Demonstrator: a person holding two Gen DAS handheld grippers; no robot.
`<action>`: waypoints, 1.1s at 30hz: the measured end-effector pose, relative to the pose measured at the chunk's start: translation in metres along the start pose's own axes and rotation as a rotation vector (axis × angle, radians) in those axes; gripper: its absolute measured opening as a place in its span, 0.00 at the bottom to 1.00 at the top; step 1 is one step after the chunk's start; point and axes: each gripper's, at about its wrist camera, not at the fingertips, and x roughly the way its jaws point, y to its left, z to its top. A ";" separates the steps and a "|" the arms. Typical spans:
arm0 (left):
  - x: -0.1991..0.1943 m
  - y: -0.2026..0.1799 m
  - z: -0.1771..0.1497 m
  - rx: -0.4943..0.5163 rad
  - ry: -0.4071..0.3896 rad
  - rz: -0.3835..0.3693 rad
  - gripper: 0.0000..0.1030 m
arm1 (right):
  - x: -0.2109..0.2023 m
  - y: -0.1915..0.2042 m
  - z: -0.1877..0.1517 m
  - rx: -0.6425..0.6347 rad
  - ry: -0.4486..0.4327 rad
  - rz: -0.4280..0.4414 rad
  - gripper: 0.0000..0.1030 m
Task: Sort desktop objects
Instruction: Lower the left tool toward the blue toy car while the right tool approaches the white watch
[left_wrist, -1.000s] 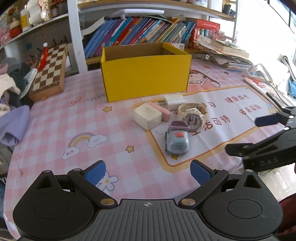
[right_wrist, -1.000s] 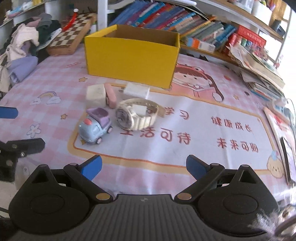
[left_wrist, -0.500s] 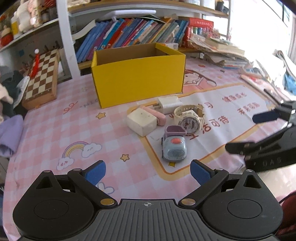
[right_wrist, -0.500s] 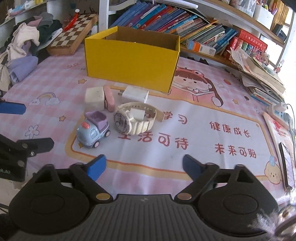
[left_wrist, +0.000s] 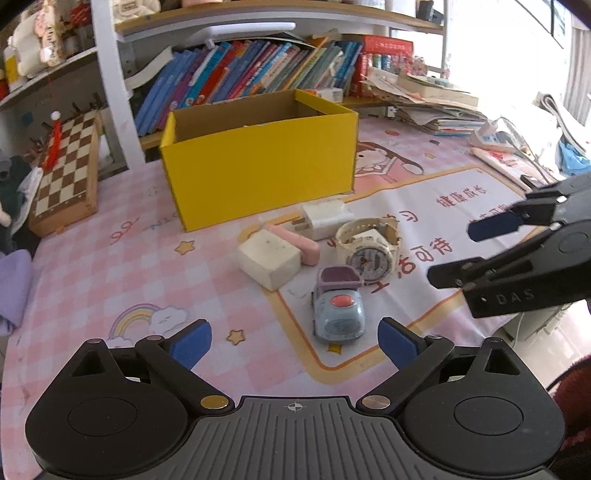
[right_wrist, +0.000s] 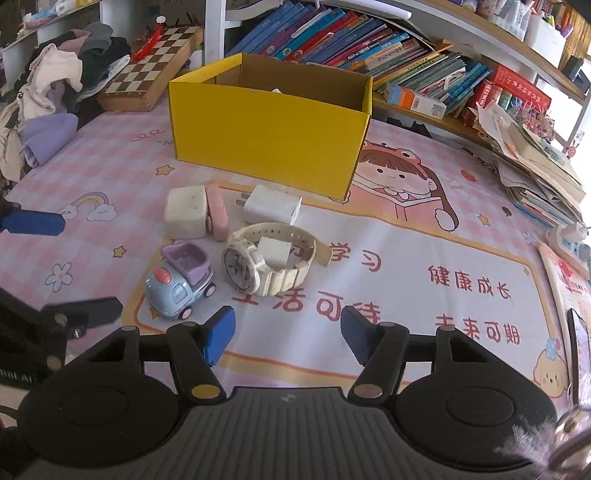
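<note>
An open yellow box (left_wrist: 258, 162) (right_wrist: 269, 129) stands on the pink tablecloth. In front of it lie a white charger (left_wrist: 327, 219) (right_wrist: 271, 205), a cream block (left_wrist: 267, 258) (right_wrist: 184, 212), a pink eraser (left_wrist: 295, 243) (right_wrist: 217, 212), a cream watch (left_wrist: 367, 249) (right_wrist: 266, 258) and a blue toy truck (left_wrist: 338, 310) (right_wrist: 181, 284). My left gripper (left_wrist: 293, 341) is open, just short of the truck. My right gripper (right_wrist: 288, 332) is open, its fingers narrower apart, right in front of the watch. Each gripper shows at the edge of the other's view.
A chessboard (left_wrist: 64, 170) leans at the back left beside clothes (right_wrist: 48, 96). Books (left_wrist: 240, 74) fill the shelf behind the box. Stacked papers (right_wrist: 535, 166) and a power strip (right_wrist: 570, 243) lie at the right. The table's near edge lies under both grippers.
Both grippers have moved forward toward the objects. The right gripper's fingers have closed in somewhat. Nothing on the table has shifted.
</note>
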 end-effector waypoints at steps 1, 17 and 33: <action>0.002 -0.002 0.001 0.009 0.001 -0.007 0.94 | 0.001 -0.001 0.001 -0.002 0.001 0.002 0.60; 0.038 -0.013 0.008 0.026 0.075 -0.071 0.74 | 0.032 -0.003 0.020 -0.085 0.048 0.070 0.59; 0.066 -0.011 0.017 -0.010 0.127 -0.078 0.70 | 0.056 -0.014 0.037 -0.119 0.088 0.128 0.59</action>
